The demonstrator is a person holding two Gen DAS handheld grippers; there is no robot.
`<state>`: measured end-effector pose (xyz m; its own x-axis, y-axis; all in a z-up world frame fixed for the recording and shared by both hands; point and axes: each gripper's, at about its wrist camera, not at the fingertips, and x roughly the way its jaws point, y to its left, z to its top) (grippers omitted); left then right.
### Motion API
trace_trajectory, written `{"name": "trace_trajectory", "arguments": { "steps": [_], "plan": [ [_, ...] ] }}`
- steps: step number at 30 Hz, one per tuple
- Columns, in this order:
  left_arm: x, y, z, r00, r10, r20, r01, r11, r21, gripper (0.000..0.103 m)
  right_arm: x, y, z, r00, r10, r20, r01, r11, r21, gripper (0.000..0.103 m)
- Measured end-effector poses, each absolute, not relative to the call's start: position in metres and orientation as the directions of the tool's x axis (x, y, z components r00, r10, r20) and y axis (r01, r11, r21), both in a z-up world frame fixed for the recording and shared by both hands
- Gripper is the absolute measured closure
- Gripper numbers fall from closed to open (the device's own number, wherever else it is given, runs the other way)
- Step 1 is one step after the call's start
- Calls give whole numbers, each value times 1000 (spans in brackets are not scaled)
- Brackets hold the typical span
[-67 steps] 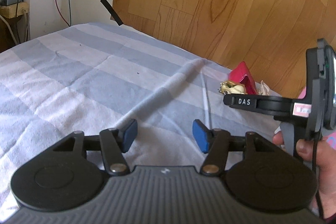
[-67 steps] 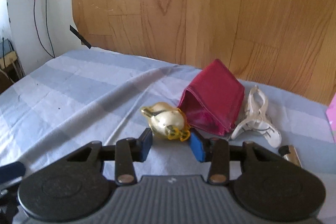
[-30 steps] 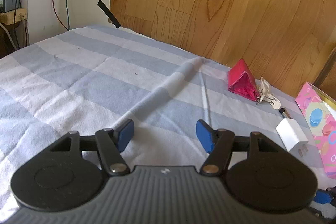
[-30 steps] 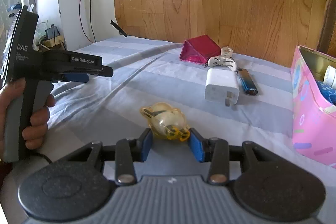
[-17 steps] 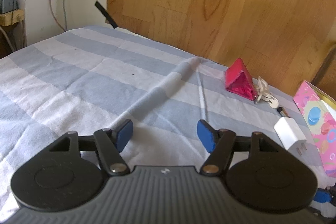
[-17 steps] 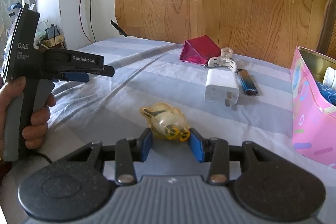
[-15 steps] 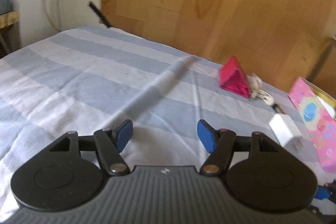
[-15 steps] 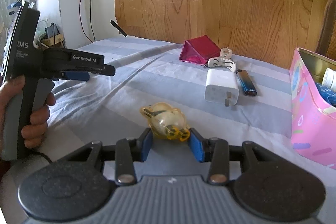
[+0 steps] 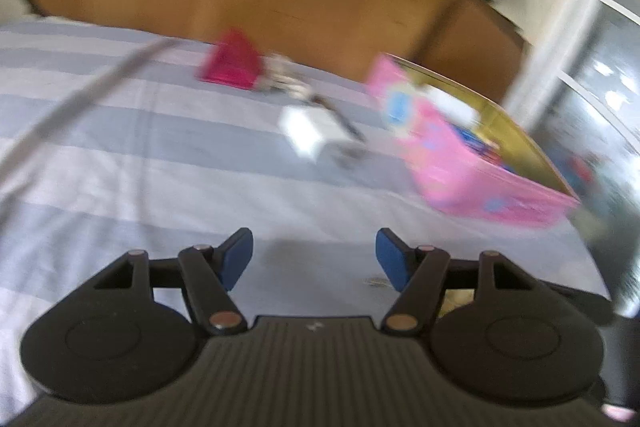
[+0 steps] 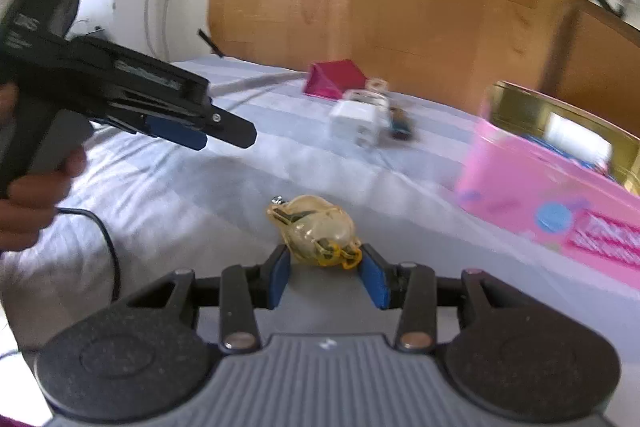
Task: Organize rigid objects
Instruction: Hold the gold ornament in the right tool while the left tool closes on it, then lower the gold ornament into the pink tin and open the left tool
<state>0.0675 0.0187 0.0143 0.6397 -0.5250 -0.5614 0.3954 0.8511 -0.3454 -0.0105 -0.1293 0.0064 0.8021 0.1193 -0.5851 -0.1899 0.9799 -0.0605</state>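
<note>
The right gripper (image 10: 324, 273) pinches a yellow toy (image 10: 316, 229) btwn its blue pads. The pink box (image 10: 552, 195) sits ahead, to its right. The left gripper (image 9: 314, 259) is spread wide w/ nothing in it.

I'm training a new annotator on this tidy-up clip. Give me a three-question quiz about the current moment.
1. True or false: the right gripper is shut on the yellow toy car.
2. Which thing lies nearest the white charger? A) red pouch B) dark lighter C) pink box
3. Fill in: the left gripper holds ____.

Key: 1 true. 2 B. 3 nothing; its jaws stand open over the striped sheet.
</note>
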Motion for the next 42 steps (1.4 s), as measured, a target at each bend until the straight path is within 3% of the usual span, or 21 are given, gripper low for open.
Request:
{"name": "trace_trajectory", "arguments": {
  "steps": [6, 13, 16, 18, 21, 33, 42],
  "plan": [
    [49, -26, 19, 530, -623, -575, 512, 776, -369, 33, -27, -149, 7, 810, 118, -574, -168, 985, -34, 59],
    [57, -55, 2, 459, -602, -654, 489, 785, -379, 33, -18, -151, 7, 795, 155, -587, -219, 975, -38, 48],
    [59, -65, 1, 465, -591, -659, 500, 790, -355, 34, -11, -148, 7, 789, 172, -590, -247, 968, -47, 47],
    [59, -69, 3, 444, -604, -662, 512, 777, -365, 43, -5, -147, 6, 785, 182, -592, -256, 966, -42, 47],
    [58, -78, 9, 466, -579, -669, 518, 792, -325, 43, -2, -147, 6, 796, 179, -579, -253, 966, -49, 48],
    [107, -165, 85, 525, -672, -522, 667, 706, -237, 42, 17, -208, 64, 933, -22, -359, -26, 992, -128, 47],
    [149, -234, 69, 474, -698, -537, 688, 674, -269, 39, 63, -273, 64, 900, -182, -395, 134, 980, -147, 46]
  ]
}}
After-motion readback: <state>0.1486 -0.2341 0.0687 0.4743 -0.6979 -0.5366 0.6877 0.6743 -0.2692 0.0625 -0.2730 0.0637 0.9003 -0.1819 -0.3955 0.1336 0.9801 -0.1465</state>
